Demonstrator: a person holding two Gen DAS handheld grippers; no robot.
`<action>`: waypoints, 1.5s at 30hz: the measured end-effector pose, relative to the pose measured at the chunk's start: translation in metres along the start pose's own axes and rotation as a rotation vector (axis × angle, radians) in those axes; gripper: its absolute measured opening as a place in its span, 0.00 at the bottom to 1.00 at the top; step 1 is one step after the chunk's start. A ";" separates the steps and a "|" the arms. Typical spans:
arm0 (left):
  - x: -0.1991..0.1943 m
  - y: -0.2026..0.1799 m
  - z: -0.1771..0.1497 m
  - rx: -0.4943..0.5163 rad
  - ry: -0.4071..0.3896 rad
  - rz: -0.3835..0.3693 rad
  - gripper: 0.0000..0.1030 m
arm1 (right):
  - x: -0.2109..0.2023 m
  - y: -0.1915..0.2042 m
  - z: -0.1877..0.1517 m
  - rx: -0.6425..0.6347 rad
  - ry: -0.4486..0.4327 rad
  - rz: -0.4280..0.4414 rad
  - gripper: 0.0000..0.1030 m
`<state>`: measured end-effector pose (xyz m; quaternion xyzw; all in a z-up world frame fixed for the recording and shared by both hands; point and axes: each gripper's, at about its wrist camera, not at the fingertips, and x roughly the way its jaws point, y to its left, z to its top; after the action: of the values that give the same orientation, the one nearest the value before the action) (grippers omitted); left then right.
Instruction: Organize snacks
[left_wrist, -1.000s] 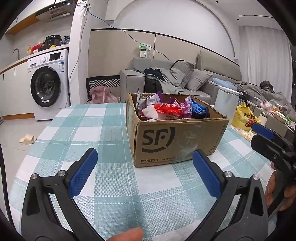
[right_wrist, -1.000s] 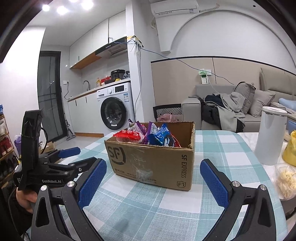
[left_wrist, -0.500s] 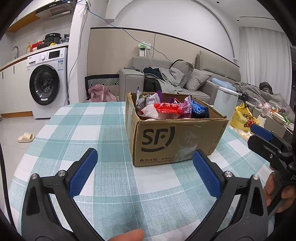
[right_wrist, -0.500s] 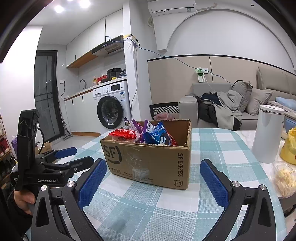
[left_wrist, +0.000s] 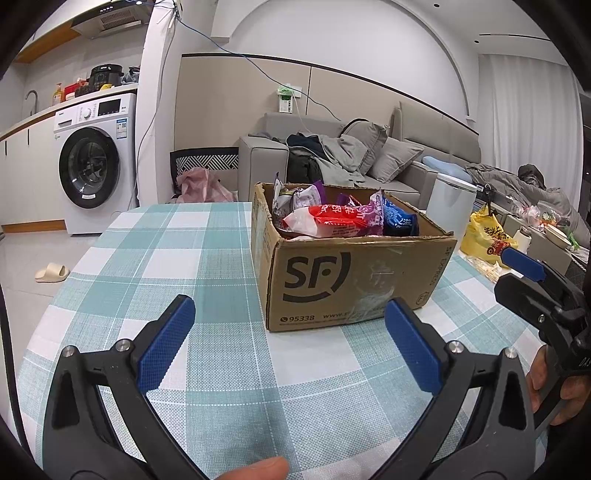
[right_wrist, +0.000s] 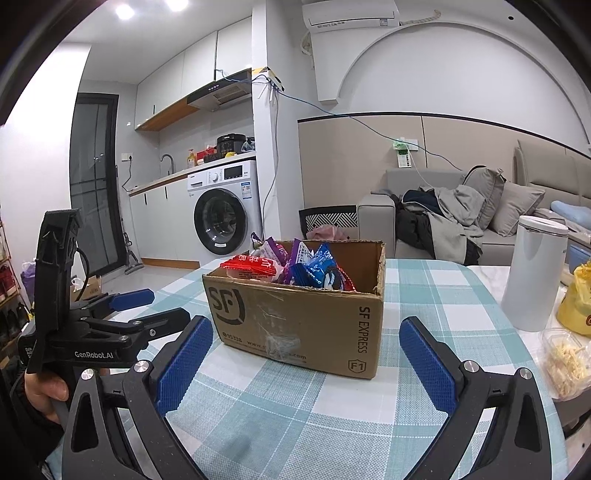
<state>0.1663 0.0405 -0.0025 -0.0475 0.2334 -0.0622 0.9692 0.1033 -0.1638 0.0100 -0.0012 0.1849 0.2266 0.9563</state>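
Nearest the lens, the left hand-held gripper (left_wrist: 290, 334) is held with its blue pads spread wide and nothing between them, above the checked tabletop (left_wrist: 177, 258). The right hand-held gripper (right_wrist: 306, 354) is likewise spread and empty, level with its partner and off to that partner's right.

Just ahead of both stands the cardboard box (left_wrist: 351, 280), resting on the tabletop slightly right of the left hand-held gripper's axis and squarely between the right one's pads. Heaped inside it are the snack packets (left_wrist: 343, 218): a red-and-white one on top, purple and blue ones behind and beside it, several standing above the rim.

By appearance the packets are light, soft, crinkly film pouches, probably slippery and easily crushed; a gentle pinch on a flat sealed edge or an upstanding corner looks safer than squeezing the filled middle. The red-and-white packet seems the most accessible.

Further right of the right hand-held gripper are a white canister (right_wrist: 535, 273) and a yellow bag (right_wrist: 578, 299).
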 end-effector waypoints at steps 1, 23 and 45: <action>0.000 0.000 0.000 0.000 0.000 0.000 0.99 | 0.000 -0.001 0.000 -0.001 0.000 0.000 1.00; 0.000 0.002 0.000 -0.003 0.001 0.002 0.99 | -0.001 0.000 0.000 -0.001 -0.002 -0.001 1.00; 0.003 0.005 -0.003 -0.014 0.004 0.021 0.99 | -0.001 -0.001 0.000 0.000 0.000 -0.001 1.00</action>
<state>0.1678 0.0444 -0.0069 -0.0516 0.2364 -0.0505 0.9690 0.1031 -0.1647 0.0101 -0.0013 0.1849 0.2263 0.9564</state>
